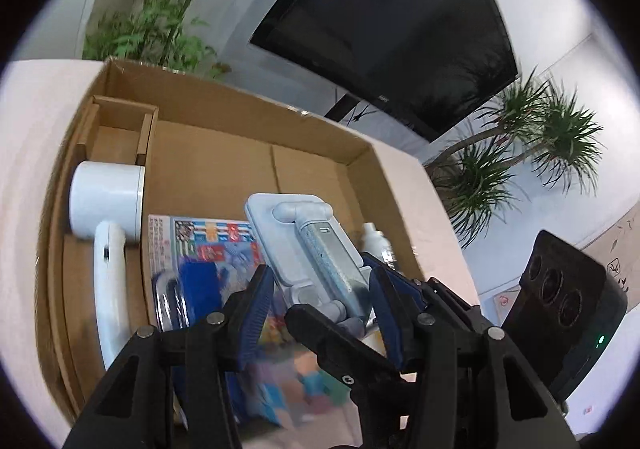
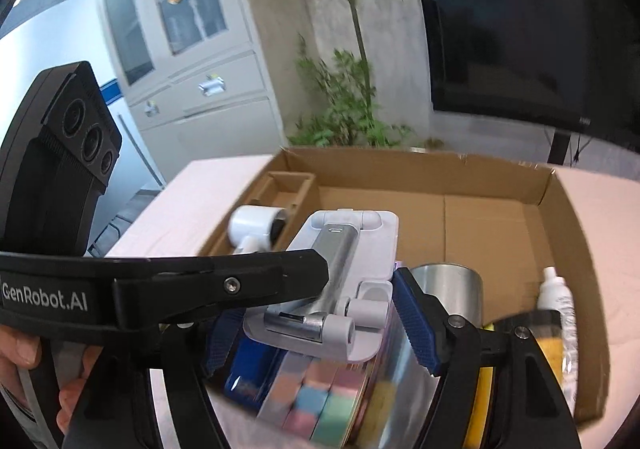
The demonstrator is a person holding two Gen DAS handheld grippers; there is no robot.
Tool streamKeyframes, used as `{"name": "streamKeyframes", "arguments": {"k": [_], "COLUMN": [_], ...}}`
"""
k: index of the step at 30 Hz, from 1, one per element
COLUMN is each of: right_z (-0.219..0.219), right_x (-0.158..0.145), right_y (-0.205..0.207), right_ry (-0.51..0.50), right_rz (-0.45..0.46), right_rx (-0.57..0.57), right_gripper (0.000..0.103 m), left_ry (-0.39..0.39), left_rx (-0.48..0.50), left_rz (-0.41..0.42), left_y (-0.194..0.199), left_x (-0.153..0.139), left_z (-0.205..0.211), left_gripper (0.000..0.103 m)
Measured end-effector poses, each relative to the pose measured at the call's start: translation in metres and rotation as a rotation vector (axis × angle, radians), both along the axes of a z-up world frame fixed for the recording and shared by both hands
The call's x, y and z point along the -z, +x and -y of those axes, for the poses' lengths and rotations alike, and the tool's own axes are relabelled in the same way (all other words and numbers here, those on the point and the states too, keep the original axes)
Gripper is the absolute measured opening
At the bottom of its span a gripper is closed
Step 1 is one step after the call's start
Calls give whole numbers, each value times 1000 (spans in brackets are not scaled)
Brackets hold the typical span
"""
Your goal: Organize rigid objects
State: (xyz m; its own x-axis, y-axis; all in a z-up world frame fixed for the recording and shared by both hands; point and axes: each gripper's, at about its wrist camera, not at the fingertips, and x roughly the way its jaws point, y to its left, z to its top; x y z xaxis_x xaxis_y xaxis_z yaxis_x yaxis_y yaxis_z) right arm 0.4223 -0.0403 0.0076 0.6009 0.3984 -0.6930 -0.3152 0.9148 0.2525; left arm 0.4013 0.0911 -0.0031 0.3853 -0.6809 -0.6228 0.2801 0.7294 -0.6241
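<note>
Above the open cardboard box [image 1: 240, 105], clear of its contents: folding phone stand [image 1: 304, 241], clamped crosswise by left gripper [image 1: 318, 265] at a narrow set and right gripper [image 2: 316, 297] at a wider one. Left to right beneath: glossy white handheld appliance [image 1: 106, 205], printed booklet [image 1: 200, 245], shiny metal cup [image 2: 448, 289], slim white bottle [image 2: 554, 297]. Risk, likely: smooth plastic plate and brushed-metal arm sliding on ribbed blue pads [image 2: 412, 321], or hinge folding under uneven squeeze, then dropping onto cup.

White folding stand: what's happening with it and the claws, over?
Left claw and right claw both shut on white folding stand. Stand held above cardboard box. Metal cup, bright packs close beneath, over.
</note>
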Motion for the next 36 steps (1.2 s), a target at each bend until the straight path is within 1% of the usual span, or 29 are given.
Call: {"name": "streamKeyframes", "arguments": {"k": [3, 6, 8, 10, 12, 16, 17, 19, 20, 21, 23, 24, 25, 26, 27, 28, 29, 30, 31, 34, 36], "right_z": [-3, -7, -9, -12, -14, -16, -15, -8, -3, 2, 15, 21, 27, 33, 40, 46, 53, 61, 67, 85, 92], "right_x": [20, 39, 50, 56, 57, 48, 45, 37, 32, 28, 19, 16, 15, 15, 19, 22, 27, 32, 36, 43, 39], "right_y": [29, 38, 38, 36, 34, 20, 15, 1, -7, -14, -36, -50, -65, -81, -95, -105, -115, -125, -135, -159, -176], "right_ry": [-2, -14, -22, -21, -21, -29, -30, -29, -28, -23, -32, -46, -61, -73, -89, -98, -103, -111, -122, -126, -138], "right_rz": [-77, -122, -145, -162, -165, -133, -126, -107, -94, -83, -34, 2, 35, 62, 72, 71, 69, 68, 65, 53, 73], "right_rx": [3, 11, 18, 13, 4, -12, -15, -8, 0, 5, 25, 32, 33, 30, 42, 55, 72, 91, 111, 157, 165], "right_gripper": [70, 70, 71, 71, 72, 71, 71, 72, 72, 74, 85, 97, 103, 102, 102, 102, 103, 103, 102, 103, 102], "left_ry": [-8, -4, -1, 8, 11, 63, 74, 100, 130, 168, 238, 280, 329, 372, 437, 519, 574, 607, 621, 599, 585], "left_rx": [2, 8, 8, 7, 18, 23, 14, -15, -44, -74, -133, -177, -228, -270, -315, -357, -380, -393, -407, -430, -436], "left_rz": [-62, -99, -81, -87, -92, -58, -41, 18, 73, 133, 268, 351, 446, 524, 599, 643, 654, 652, 639, 583, 554], "left_y": [16, 21, 20, 19, 19, 5, 1, -14, -25, -37, -65, -84, -106, -124, -143, -161, -172, -182, -194, -217, -230], "left_x": [21, 36, 34, 34, 33, 27, 24, 12, 3, -7, -25, -35, -43, -47, -49, -48, -46, -44, -40, -34, -29], "left_z": [-1, 0, 0, 0, 1, 4, 2, -2, -5, -7, -9, -9, -9, -7, -2, 5, 11, 17, 22, 38, 53], "left_gripper": [47, 47, 47, 47, 47, 47, 47, 47, 47, 51, 67, 84, 91, 91, 91, 91, 91, 91, 91, 91, 91]}}
